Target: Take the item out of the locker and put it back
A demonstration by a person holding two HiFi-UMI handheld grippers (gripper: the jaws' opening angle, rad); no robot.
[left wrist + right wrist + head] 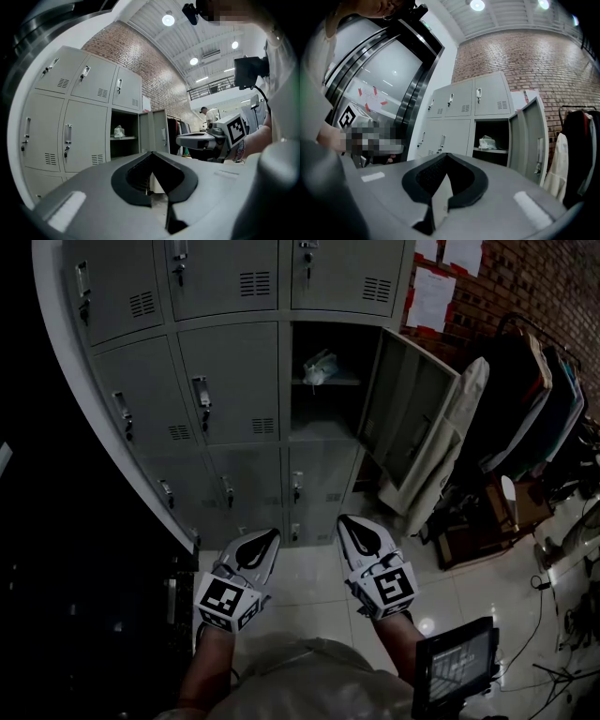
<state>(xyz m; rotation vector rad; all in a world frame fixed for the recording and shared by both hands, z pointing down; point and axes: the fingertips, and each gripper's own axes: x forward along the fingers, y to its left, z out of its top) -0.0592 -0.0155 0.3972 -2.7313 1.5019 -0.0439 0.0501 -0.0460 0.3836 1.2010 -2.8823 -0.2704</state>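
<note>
The grey locker bank stands ahead, with one compartment's door swung open to the right. On the shelf inside it lies a small whitish bundled item, also seen in the left gripper view and the right gripper view. My left gripper and right gripper hang side by side low over the floor, well short of the locker. Both are shut with nothing between the jaws. From the left gripper view the right gripper shows at the right.
A clothes rack with dark garments and a pale cover leaning by the open door crowd the right side. Boxes and cables lie on the tiled floor. A small screen sits at the lower right. Darkness fills the left.
</note>
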